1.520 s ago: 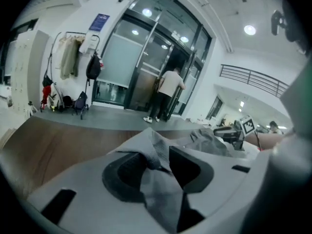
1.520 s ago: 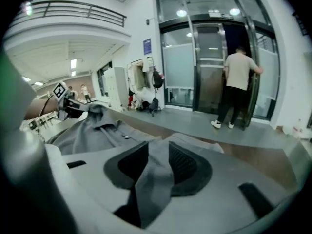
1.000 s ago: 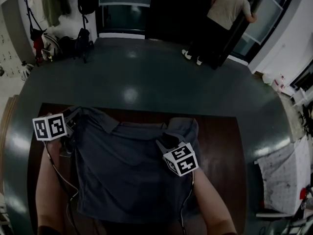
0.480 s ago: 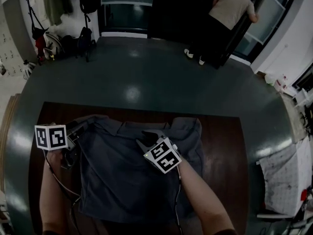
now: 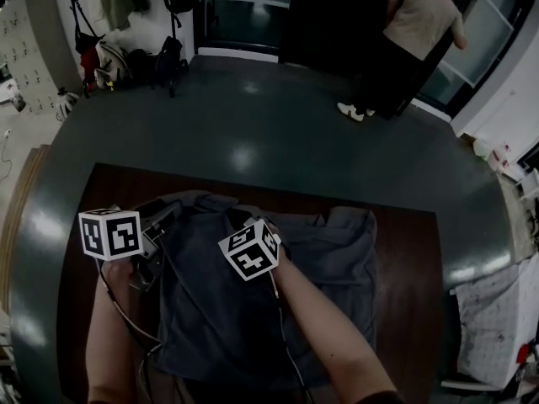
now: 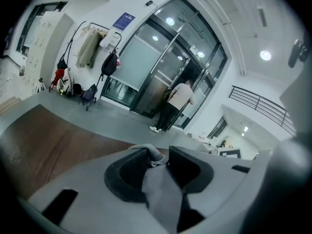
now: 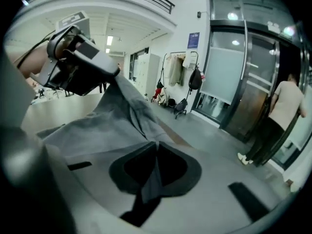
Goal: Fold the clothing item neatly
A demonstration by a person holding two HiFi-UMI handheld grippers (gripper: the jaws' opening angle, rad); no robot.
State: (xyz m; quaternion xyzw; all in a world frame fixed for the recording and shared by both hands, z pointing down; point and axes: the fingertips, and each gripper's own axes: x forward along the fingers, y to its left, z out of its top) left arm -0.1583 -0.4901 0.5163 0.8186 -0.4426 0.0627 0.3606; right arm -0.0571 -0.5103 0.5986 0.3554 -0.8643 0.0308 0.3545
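Note:
A grey shirt (image 5: pixel 210 310) lies spread on the dark wooden table (image 5: pixel 404 293). My left gripper (image 5: pixel 167 215) is at the shirt's far left corner, shut on a bunched edge of the cloth (image 6: pixel 152 156), which it lifts off the table. My right gripper (image 5: pixel 239 220) sits over the shirt's far edge, close to the left one. Its jaws have just been closing, and a thin fold of the shirt (image 7: pixel 155 165) is pinched between them. In the right gripper view the left gripper (image 7: pixel 92 65) holds the cloth up in a ridge.
The table's far edge (image 5: pixel 278 183) meets a grey floor. A person (image 5: pixel 413 40) stands at the glass doors at the back right. Coats and bags (image 5: pixel 118 32) hang at the back left. Cables (image 5: pixel 126 326) trail along my left forearm.
My right gripper has moved left across the shirt's far edge, from near the right shoulder to beside the left gripper. The left gripper has stayed at its corner.

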